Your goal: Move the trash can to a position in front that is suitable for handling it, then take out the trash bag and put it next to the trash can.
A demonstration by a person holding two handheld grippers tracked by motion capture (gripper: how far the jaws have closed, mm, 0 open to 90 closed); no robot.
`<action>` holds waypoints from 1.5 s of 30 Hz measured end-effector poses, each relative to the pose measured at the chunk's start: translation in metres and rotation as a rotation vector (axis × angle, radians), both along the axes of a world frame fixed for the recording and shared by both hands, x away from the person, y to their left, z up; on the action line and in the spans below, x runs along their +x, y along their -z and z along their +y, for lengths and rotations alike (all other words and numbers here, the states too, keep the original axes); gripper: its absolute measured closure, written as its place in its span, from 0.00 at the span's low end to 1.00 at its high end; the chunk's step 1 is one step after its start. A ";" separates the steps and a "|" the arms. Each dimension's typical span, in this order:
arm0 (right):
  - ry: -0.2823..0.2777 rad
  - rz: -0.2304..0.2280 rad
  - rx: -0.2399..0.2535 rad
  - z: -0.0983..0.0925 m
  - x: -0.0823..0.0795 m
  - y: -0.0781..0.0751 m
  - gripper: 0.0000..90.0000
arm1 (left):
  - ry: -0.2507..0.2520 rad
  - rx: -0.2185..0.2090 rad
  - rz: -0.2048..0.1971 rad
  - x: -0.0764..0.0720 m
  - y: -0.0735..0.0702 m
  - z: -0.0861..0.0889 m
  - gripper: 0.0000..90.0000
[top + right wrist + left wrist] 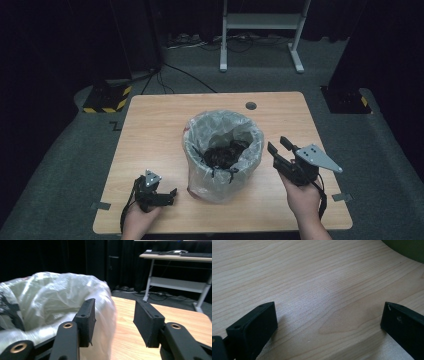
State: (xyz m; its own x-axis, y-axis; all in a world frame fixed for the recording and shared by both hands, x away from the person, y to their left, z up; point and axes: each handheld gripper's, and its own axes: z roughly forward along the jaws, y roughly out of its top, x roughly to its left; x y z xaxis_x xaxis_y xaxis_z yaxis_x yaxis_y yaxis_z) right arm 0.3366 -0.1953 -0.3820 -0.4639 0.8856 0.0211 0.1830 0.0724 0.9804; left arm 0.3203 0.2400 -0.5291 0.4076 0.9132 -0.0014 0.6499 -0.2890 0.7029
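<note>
A bin (223,155) lined with a clear bag (200,150) stands at the middle of the high view, on the wooden desk (150,130). Dark stuff (226,152) lies inside it; what it is cannot be told.

The right gripper (278,145) is held at the lower right of the frame, just beside the bin's right rim, lifted off the desk and pointing up and to the left. Its jaws stand apart, released, with nothing between them. In the right gripper view, the gripper (113,320) has the bag (50,297) bulging behind and around the left-hand jaw, blurred; whether that jaw touches the plastic cannot be told. Bare desk (125,322) shows in the gap.

The left gripper (170,195) lies at the lower left of the high view, low on the desk, pointing right toward the bin's foot and apart from it. In the left gripper view, the gripper (329,322) has its jaws spread wide, released, over bare wood (312,277).

A grommet hole (251,106) sits at the desk's far edge.
</note>
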 end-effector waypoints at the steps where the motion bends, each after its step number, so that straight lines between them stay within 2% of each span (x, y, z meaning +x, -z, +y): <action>1: 0.006 -0.004 0.004 -0.002 -0.002 0.004 0.57 | -0.001 0.000 0.000 0.000 0.000 0.000 0.01; 4: 0.040 -0.029 -0.007 -0.010 -0.009 0.020 0.54 | -0.001 0.000 -0.001 0.000 0.000 0.000 0.01; 5: 0.049 -0.035 -0.016 -0.014 -0.011 0.032 0.53 | 0.000 0.000 0.000 0.000 0.000 0.000 0.01; 7: 0.051 -0.033 -0.022 -0.014 -0.012 0.036 0.52 | -0.001 0.000 -0.001 0.000 0.000 0.000 0.01; 9: 0.072 -0.056 -0.040 -0.019 -0.015 0.057 0.49 | 0.000 -0.001 0.000 0.000 0.000 0.000 0.00; 10: 0.072 -0.056 -0.040 -0.019 -0.015 0.057 0.49 | 0.000 -0.001 0.000 0.000 0.000 0.000 0.01; 11: 0.083 -0.061 -0.044 -0.020 -0.016 0.070 0.49 | 0.004 -0.008 0.003 -0.001 0.000 0.001 0.01; 12: 0.083 -0.061 -0.044 -0.020 -0.016 0.070 0.49 | 0.004 -0.008 0.003 -0.001 0.000 0.001 0.01; 13: 0.076 -0.031 -0.083 -0.019 -0.015 0.080 0.47 | 0.002 -0.015 0.001 -0.002 0.000 0.001 0.00; 16: 0.081 -0.015 -0.082 -0.022 -0.014 0.085 0.47 | 0.006 -0.037 -0.003 -0.004 -0.001 0.003 0.00; 17: 0.085 -0.014 -0.071 -0.023 -0.014 0.087 0.46 | 0.002 -0.072 -0.025 -0.006 -0.004 0.005 0.00; 18: 0.085 -0.014 -0.071 -0.023 -0.014 0.087 0.46 | 0.002 -0.072 -0.025 -0.006 -0.004 0.005 0.00; 19: 0.089 -0.030 -0.057 -0.025 -0.015 0.086 0.44 | 0.005 -0.134 -0.054 -0.008 -0.008 0.007 0.00; 20: 0.089 -0.030 -0.057 -0.025 -0.015 0.086 0.44 | 0.005 -0.134 -0.054 -0.008 -0.008 0.007 0.00; 22: 0.092 -0.048 -0.042 -0.026 -0.016 0.084 0.43 | 0.019 -0.155 -0.105 -0.011 -0.014 0.007 0.00; 23: 0.095 -0.064 -0.037 -0.025 -0.018 0.084 0.43 | 0.030 -0.171 -0.147 -0.013 -0.018 0.007 0.00; 24: 0.095 -0.064 -0.037 -0.025 -0.018 0.084 0.43 | 0.030 -0.171 -0.147 -0.013 -0.018 0.007 0.00; 25: 0.103 -0.078 -0.034 -0.024 -0.019 0.083 0.43 | 0.044 -0.189 -0.176 -0.015 -0.022 0.007 0.00; 26: 0.103 -0.078 -0.034 -0.024 -0.019 0.083 0.43 | 0.044 -0.189 -0.176 -0.015 -0.022 0.007 0.00; 27: 0.102 -0.085 -0.031 -0.023 -0.020 0.082 0.43 | 0.056 -0.209 -0.217 -0.018 -0.027 0.006 0.00; 28: 0.102 -0.085 -0.031 -0.023 -0.020 0.082 0.43 | 0.056 -0.209 -0.217 -0.018 -0.027 0.006 0.00; 29: 0.105 -0.087 -0.030 -0.023 -0.021 0.081 0.43 | 0.062 -0.213 -0.259 -0.021 -0.033 0.005 0.00; 30: 0.104 -0.088 -0.022 -0.022 -0.022 0.080 0.42 | 0.063 -0.218 -0.271 -0.021 -0.034 0.004 0.00; 31: 0.105 -0.095 -0.018 -0.022 -0.023 0.078 0.42 | 0.060 -0.248 -0.318 -0.025 -0.040 0.004 0.00; 32: 0.105 -0.095 -0.018 -0.022 -0.023 0.078 0.42 | 0.060 -0.248 -0.318 -0.025 -0.040 0.004 0.00; 34: 0.099 -0.107 -0.017 -0.020 -0.025 0.076 0.42 | 0.062 -0.282 -0.355 -0.027 -0.046 0.003 0.00; 36: 0.095 -0.123 -0.017 -0.019 -0.027 0.073 0.42 | 0.069 -0.292 -0.404 -0.032 -0.053 0.001 0.00; 38: 0.090 -0.135 -0.009 -0.019 -0.029 0.071 0.42 | 0.072 -0.301 -0.428 -0.035 -0.058 0.000 0.00; 41: 0.078 -0.156 0.002 -0.017 -0.032 0.067 0.42 | 0.067 -0.356 -0.467 -0.044 -0.067 -0.003 0.00; 42: 0.078 -0.156 0.002 -0.017 -0.032 0.067 0.42 | 0.067 -0.356 -0.467 -0.044 -0.067 -0.003 0.00; 43: 0.078 -0.164 0.006 -0.016 -0.033 0.066 0.42 | 0.073 -0.349 -0.491 -0.046 -0.071 -0.004 0.00; 45: 0.075 -0.175 0.009 -0.015 -0.035 0.062 0.42 | 0.076 -0.348 -0.506 -0.048 -0.077 -0.006 0.00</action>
State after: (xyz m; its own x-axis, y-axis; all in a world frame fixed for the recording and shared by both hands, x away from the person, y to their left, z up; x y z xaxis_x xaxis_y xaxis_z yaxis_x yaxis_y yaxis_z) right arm 0.3012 -0.2104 -0.4437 -0.3935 0.9182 -0.0457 0.0145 0.0559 0.9983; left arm 0.2725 0.2339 -0.4526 0.4999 0.8621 -0.0834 0.1977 -0.0199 0.9801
